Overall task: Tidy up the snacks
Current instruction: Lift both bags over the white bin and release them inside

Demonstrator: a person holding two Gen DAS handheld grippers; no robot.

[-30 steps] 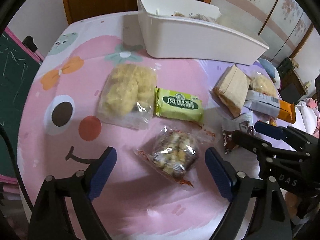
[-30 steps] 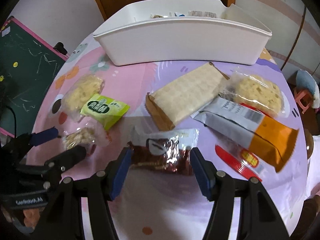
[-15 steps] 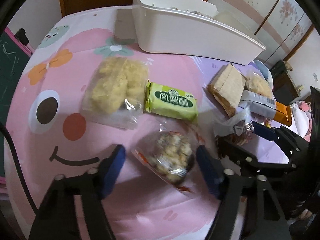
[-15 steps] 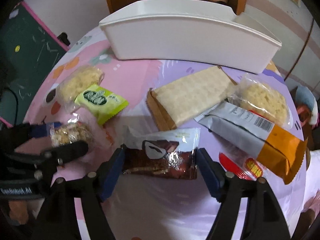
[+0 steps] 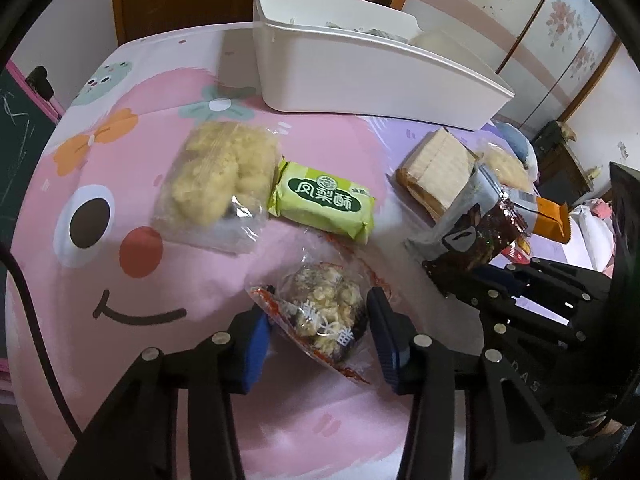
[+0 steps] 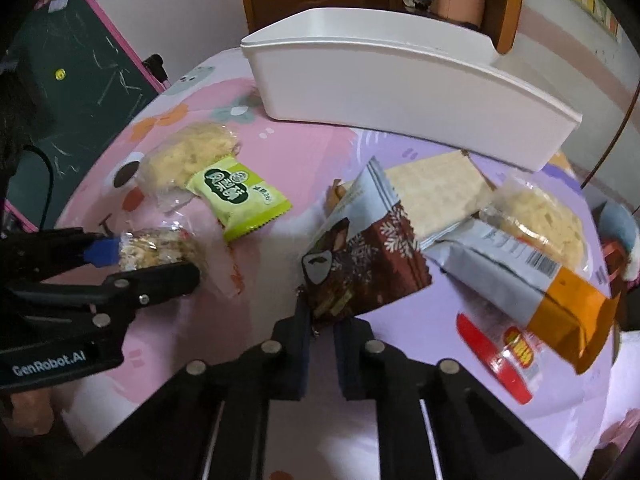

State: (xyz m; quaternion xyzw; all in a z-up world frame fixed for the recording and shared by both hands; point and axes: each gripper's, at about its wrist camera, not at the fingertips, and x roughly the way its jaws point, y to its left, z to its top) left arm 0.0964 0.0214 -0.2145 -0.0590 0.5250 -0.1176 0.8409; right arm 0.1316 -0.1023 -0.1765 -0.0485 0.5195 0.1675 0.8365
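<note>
Snacks (barely visible) lie inside white bin [image 5: 360, 76], others on table [image 5: 120, 280].

Glossy plastic wrappers [image 5: 320, 312]; smooth white plastic bin [image 5: 372, 80].

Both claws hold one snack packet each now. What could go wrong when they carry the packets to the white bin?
1. The right claw pinches only the bottom edge of the brown chocolate packet, so the packet tilts and might slip out.
2. The left claw squeezes the clear nut-cluster packet across its middle; the crumbly snack may break.
3. The white bin has tall walls, so a low carry could hit its rim.
</note>
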